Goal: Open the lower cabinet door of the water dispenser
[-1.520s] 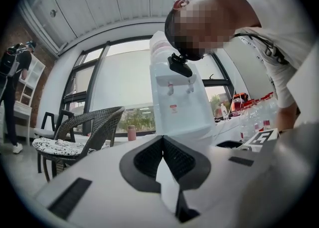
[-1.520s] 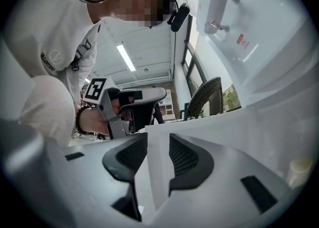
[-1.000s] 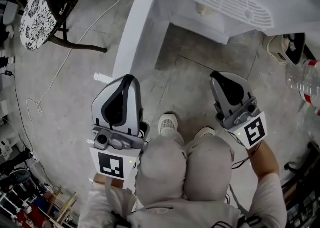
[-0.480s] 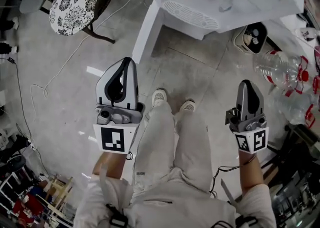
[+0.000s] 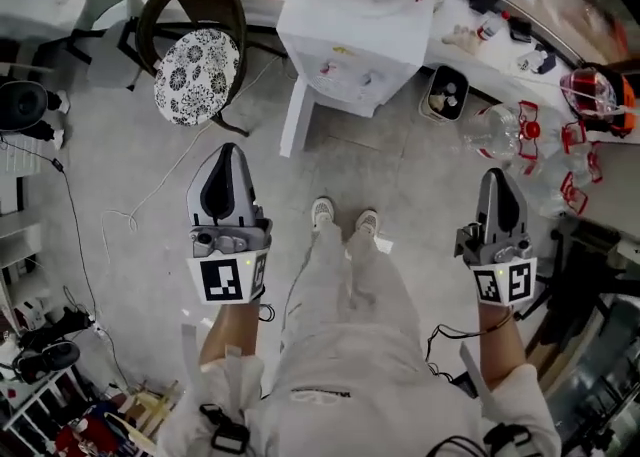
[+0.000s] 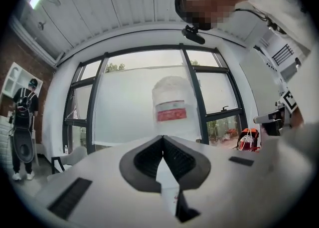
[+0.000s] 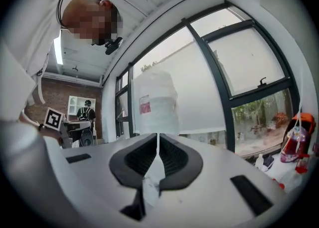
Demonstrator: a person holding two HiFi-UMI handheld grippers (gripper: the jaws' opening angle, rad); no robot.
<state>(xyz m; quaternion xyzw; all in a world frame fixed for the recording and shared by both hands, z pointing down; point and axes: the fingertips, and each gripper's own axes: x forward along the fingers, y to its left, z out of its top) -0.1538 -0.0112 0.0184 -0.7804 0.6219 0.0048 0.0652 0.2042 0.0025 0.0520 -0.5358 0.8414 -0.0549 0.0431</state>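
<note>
Bright window daylight, fisheye-warped edges in gripper views, slight blur.

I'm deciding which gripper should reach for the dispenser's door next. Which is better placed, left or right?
Left, probably. The left gripper hangs nearer the door, which stands open on the water dispenser's left side; the right gripper sits farther off. Both are shut and empty.

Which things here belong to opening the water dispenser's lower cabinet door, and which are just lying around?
For the job:
- water dispenser
- lower cabinet door, standing open
- left gripper, shut, empty
- right gripper, shut, empty

Lying about:
- chair with patterned cushion
- clear plastic bottle
- white bin
- cable on the floor
</note>
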